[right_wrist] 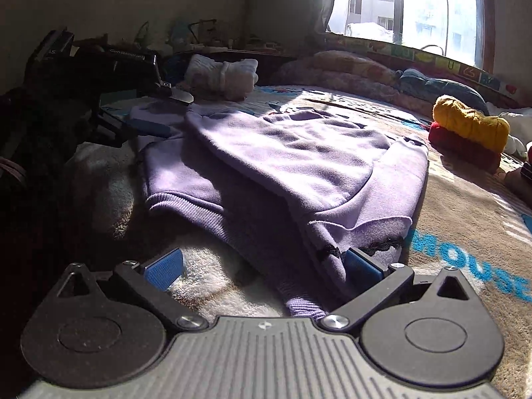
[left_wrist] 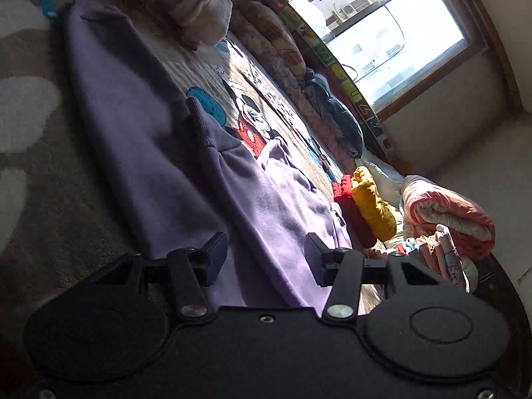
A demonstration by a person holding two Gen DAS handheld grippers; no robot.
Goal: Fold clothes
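A lilac sweatshirt lies partly folded on a Mickey Mouse blanket, one sleeve laid across the body. My right gripper stands open low over the near hem; the ribbed edge and a black-trimmed fold lie between its blue pads, against the right one. My left gripper is open above the same sweatshirt, whose cloth runs beneath its two fingers. From the right wrist view, the left gripper sits at the garment's far left corner.
Folded yellow and red garments are stacked at the right. A rolled white garment lies at the back. A rolled pink quilt and bedding line the wall under the window.
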